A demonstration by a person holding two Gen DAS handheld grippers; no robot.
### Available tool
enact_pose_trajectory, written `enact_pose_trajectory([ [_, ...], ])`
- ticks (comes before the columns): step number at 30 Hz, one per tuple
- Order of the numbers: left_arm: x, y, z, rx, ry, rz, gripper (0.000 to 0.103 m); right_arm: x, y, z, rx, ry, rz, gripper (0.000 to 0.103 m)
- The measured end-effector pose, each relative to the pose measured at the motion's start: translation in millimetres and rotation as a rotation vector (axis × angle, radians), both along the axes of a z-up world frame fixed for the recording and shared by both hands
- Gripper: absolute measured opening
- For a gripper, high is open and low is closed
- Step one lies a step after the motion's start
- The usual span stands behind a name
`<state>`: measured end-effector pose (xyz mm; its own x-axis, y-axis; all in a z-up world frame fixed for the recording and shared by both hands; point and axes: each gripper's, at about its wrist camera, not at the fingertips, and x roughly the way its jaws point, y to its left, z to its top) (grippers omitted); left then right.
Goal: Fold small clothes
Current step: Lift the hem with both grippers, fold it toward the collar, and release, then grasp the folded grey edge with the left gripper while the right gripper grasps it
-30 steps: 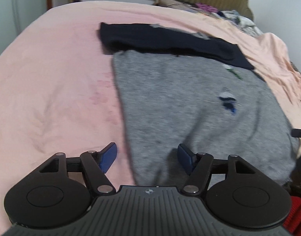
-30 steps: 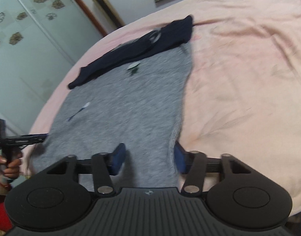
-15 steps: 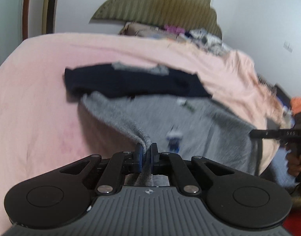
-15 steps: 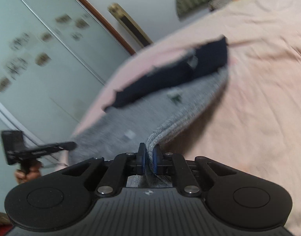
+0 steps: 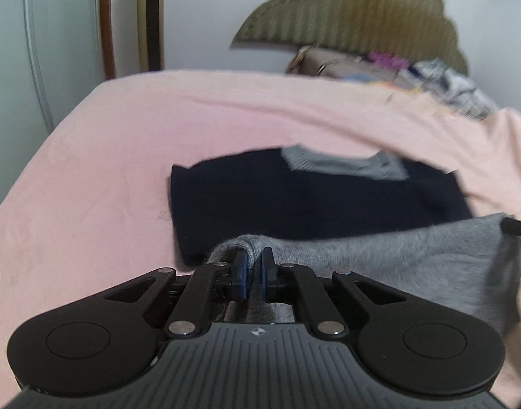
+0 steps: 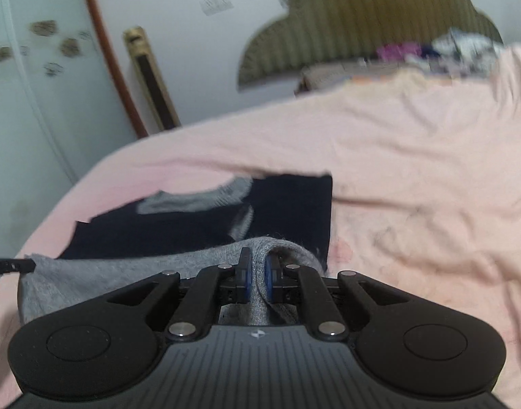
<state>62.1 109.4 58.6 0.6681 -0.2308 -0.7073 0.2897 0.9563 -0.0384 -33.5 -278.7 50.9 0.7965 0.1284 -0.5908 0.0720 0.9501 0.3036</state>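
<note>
Two corners of the grey sweater point(image 5: 379, 255) are in our grip, one in each tool: the left hand-held gripper point(image 5: 254, 274) is pinched shut on the near left corner of the knit, and the right hand-held gripper point(image 6: 257, 277) is pinched shut on the near right corner, with the fabric bunched up between the blue pads point(image 6: 269, 277). From each grip the grey hem runs sideways toward the other tool, whose black tip point(image 5: 516, 228) shows at the edge of the left view. Just ahead of both tools the sweater's dark navy upper part point(image 5: 311, 204), with its grey neckline point(image 5: 342, 165), lies flat on the pink bed sheet point(image 5: 90, 187). We judge that we are in the middle of the lengthwise fold, bringing the bottom hem up over the body toward the shoulders. The hem appears lifted off the bed, though motion blur keeps us from telling how high. The next move calls for carrying both corners forward at an even pace, keeping the hem taut between them so it does not sag or twist, and laying it square along the navy shoulder line before either grip lets go. The pile of clothes point(image 5: 447, 78) by the headboard point(image 5: 362, 10), well ahead of us, should stay untouched.
</note>
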Motion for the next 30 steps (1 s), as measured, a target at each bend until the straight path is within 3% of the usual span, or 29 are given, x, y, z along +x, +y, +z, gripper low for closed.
enact_pose_trajectory([
  [3,15.1,-13.4,-18.3,0.1,0.006,0.033,0.019,12.4,-0.3,-18.1,-0.006,0.083,-0.04,0.011],
  [4,15.1,-15.4,-21.9,0.136,-0.002,0.043,0.031,10.5,-0.2,-19.9,-0.012,0.098,-0.056,0.017],
  [5,12.7,-17.1,-24.1,0.157,-0.014,0.051,0.05,6.8,-0.8,-20.3,-0.016,0.108,-0.071,0.031],
  [6,6.7,-14.8,-24.5,0.158,-0.028,0.055,0.061,1.4,-2.6,-19.6,-0.015,0.107,-0.084,0.04],
  [7,-0.6,-11.6,-22.7,0.149,-0.041,0.057,0.076,-4.6,-3.4,-18.9,-0.01,0.094,-0.094,0.06],
  [8,-7.0,-8.5,-20.4,0.134,-0.056,0.062,0.081,-12.0,-4.9,-16.9,-0.002,0.074,-0.099,0.075],
  [13,-44.6,12.2,-7.6,0.068,-0.067,0.124,0.082,-54.7,-20.2,-12.3,0.049,0.02,-0.098,0.075],
  [22,-92.9,51.7,-29.6,-0.108,0.107,0.115,0.069,-99.0,-14.1,-28.5,0.053,0.09,-0.019,0.075],
  [25,-100.5,55.8,-40.8,-0.141,0.155,0.092,0.058,-103.5,-14.9,-41.3,0.067,0.118,-0.03,0.065],
  [28,-104.8,51.9,-48.9,-0.137,0.14,0.094,0.056,-103.4,-9.8,-44.7,0.056,0.111,-0.036,0.061],
  [30,-107.3,46.1,-49.5,-0.13,0.124,0.092,0.056,-100.6,-1.1,-45.4,0.064,0.11,-0.002,0.048],
])
